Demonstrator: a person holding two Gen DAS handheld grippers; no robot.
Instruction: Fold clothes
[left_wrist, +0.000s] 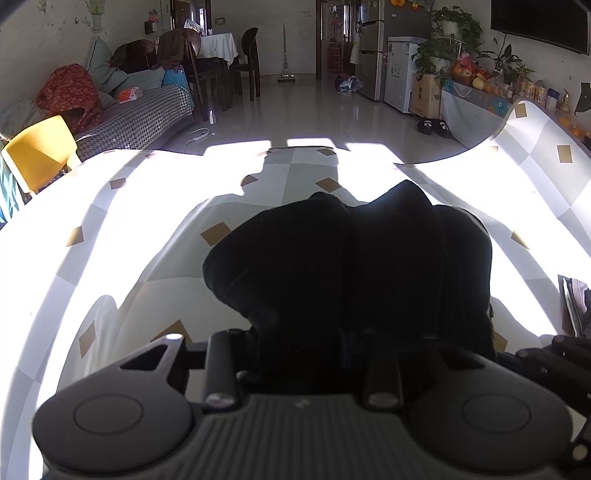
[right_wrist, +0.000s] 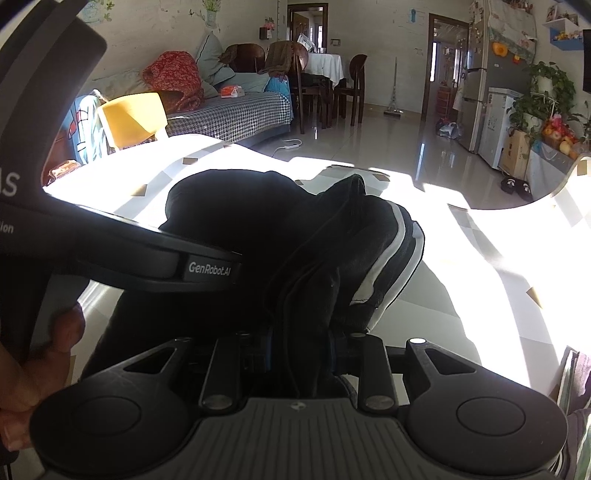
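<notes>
The dark garment (left_wrist: 351, 266) lies bunched at the middle of the sunlit bench (left_wrist: 110, 221), pinched at six o'clock by both the left hand-held gripper (left_wrist: 303, 354) and the right hand-held gripper (right_wrist: 301, 350), so folding looks barely begun.

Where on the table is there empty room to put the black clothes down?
Bare table lies left of the black clothes, toward the yellow chair. More lies on their right, and beyond them at the far edge. The middle and near side are crowded: both grippers, left and right, hold the bundle there.
</notes>
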